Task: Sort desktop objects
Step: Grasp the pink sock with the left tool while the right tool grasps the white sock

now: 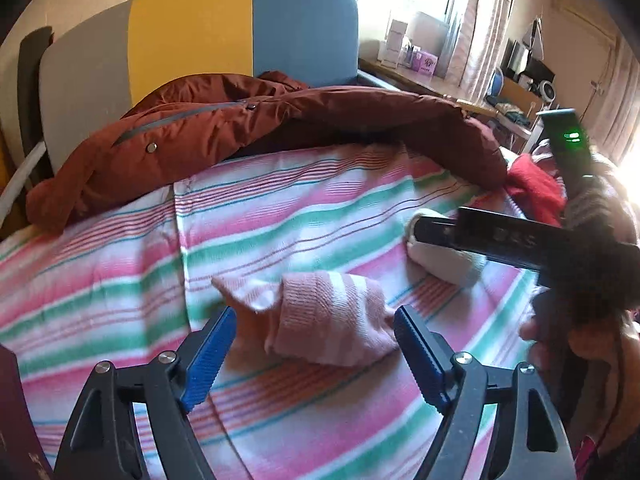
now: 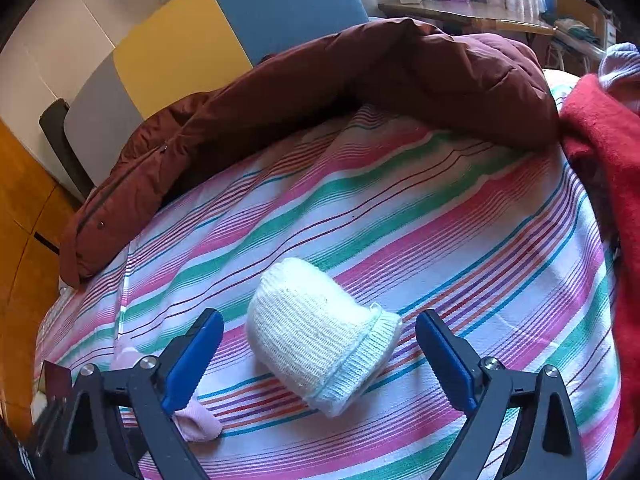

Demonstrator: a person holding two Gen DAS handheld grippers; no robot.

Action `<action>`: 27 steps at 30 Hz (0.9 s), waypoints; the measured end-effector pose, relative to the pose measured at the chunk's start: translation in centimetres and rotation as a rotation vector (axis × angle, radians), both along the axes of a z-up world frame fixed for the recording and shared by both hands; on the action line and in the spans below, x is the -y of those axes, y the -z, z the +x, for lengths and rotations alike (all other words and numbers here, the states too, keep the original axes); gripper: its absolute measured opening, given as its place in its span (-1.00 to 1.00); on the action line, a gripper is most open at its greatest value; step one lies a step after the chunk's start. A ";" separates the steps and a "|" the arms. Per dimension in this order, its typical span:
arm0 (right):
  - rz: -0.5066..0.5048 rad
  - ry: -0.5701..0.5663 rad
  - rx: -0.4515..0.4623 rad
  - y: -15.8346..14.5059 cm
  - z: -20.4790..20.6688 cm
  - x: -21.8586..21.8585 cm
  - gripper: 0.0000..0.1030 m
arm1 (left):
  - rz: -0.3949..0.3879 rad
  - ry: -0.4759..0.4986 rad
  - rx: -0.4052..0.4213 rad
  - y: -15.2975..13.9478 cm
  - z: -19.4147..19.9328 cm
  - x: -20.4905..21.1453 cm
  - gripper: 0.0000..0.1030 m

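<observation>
A pink striped sock lies bunched on the striped bedsheet. My left gripper is open, its blue pads on either side of the sock's near end, not closed on it. A white knitted sock bundle lies on the sheet; my right gripper is open around its near end. In the left wrist view the right gripper hovers over the white bundle. A bit of the pink sock shows at the lower left of the right wrist view.
A dark red padded jacket lies across the far side of the bed. A red cloth is heaped at the right edge. A grey, yellow and blue headboard stands behind. A cluttered desk stands by the window.
</observation>
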State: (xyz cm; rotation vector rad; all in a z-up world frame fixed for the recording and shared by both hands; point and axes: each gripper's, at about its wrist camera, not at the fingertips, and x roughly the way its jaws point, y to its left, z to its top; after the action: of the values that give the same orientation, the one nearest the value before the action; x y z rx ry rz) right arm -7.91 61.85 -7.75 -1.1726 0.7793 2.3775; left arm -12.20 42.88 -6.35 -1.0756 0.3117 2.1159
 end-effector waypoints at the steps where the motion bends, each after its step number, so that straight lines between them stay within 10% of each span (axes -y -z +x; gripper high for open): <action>1: 0.000 0.000 -0.002 0.0 0.0 0.0 0.89 | -0.011 0.004 -0.003 0.2 -0.3 -0.3 0.60; 10: 0.056 -0.018 0.012 -0.1 -0.5 0.6 0.89 | -0.074 0.060 0.005 2.0 -0.7 -2.3 0.17; 13: 0.068 -0.039 0.029 0.3 -0.9 0.7 0.56 | -0.082 0.077 -0.031 2.0 -0.1 -2.7 0.02; 27: 0.103 -0.081 0.051 0.1 -1.2 1.1 0.45 | -0.067 0.052 -0.088 0.7 2.0 -1.0 -0.19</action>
State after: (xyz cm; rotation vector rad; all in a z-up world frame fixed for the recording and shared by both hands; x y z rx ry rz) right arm -9.07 60.78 -7.88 -1.2388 0.5963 2.4120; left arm -10.15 43.91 -7.00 -1.0030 0.4506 2.1229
